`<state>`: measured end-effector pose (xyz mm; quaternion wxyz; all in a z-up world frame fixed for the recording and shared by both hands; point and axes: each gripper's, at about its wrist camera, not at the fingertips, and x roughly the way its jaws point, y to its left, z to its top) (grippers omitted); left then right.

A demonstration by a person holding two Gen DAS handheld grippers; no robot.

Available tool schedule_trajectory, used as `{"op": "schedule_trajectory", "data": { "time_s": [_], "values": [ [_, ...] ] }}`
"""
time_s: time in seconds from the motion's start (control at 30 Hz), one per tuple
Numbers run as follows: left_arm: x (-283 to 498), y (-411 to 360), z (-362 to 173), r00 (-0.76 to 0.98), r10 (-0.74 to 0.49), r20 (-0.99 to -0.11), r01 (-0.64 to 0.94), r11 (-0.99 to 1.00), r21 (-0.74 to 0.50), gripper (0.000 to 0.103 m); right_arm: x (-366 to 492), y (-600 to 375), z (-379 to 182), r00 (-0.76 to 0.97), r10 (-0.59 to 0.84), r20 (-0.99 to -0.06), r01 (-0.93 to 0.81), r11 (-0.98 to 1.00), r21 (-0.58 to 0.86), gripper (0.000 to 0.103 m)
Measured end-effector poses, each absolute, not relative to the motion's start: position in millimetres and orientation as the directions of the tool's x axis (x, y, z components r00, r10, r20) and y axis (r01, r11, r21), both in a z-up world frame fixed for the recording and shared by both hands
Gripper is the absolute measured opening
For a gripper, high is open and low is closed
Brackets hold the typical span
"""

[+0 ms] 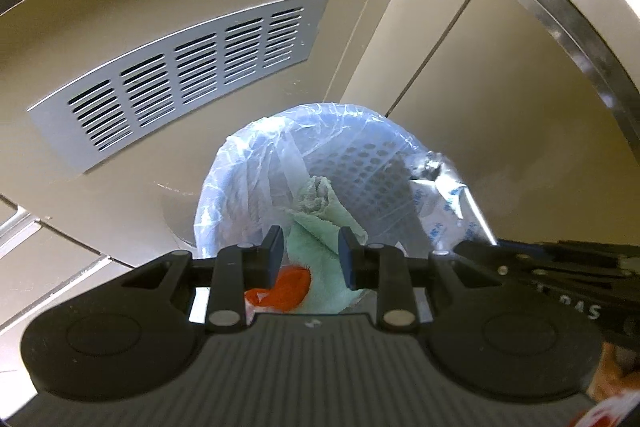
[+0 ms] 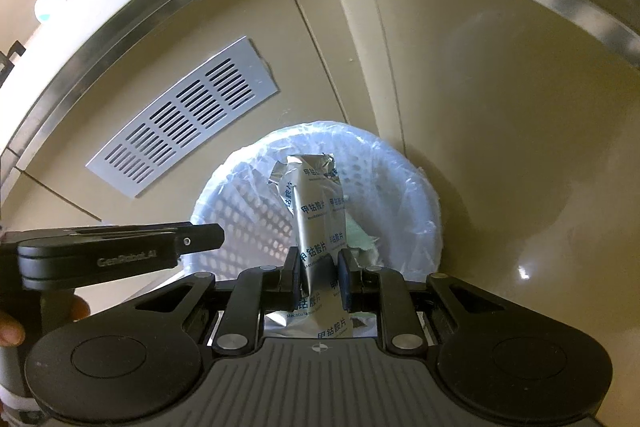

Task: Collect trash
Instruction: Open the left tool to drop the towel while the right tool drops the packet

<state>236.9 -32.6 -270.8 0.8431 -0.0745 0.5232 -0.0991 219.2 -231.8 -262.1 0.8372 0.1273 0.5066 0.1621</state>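
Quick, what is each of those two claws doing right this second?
Left gripper: open, holding nothing, over the bin with the green cloth below.
Right gripper: closed on a silver foil packet, above the same bin.

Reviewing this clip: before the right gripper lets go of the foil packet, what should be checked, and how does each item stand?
1. Right gripper clamps the foil packet: ok.
2. Packet is over the lined trash basket opening: ok.
3. Left gripper open, holding nothing: ok.
4. Left gripper clear of the drop path: cannot tell; it sits close beside the right one.
5. Room in the basket: ok; only a green cloth and an orange item show.
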Motion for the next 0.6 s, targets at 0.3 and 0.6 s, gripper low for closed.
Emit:
{"op": "schedule_trajectory", "data": {
  "time_s": [0.3,0.6],
  "values": [
    [231.8,-21.3,-266.6,0.446,-0.214,-0.869,0.079,0.977,-0.200,0.026,224.7,-208.8,-268.9,0.434,0.455,-0.778,-0.192,0.890,0.413,0.019],
    [221.4,-6.3,-262.0,0.443,-0.206,-0.872,0.063,0.978,-0.199,0.026,222.7,-198.6,-274.4,0.415,0.480,-0.773,-0.186,0.876,0.444,0.053]
  ]
}}
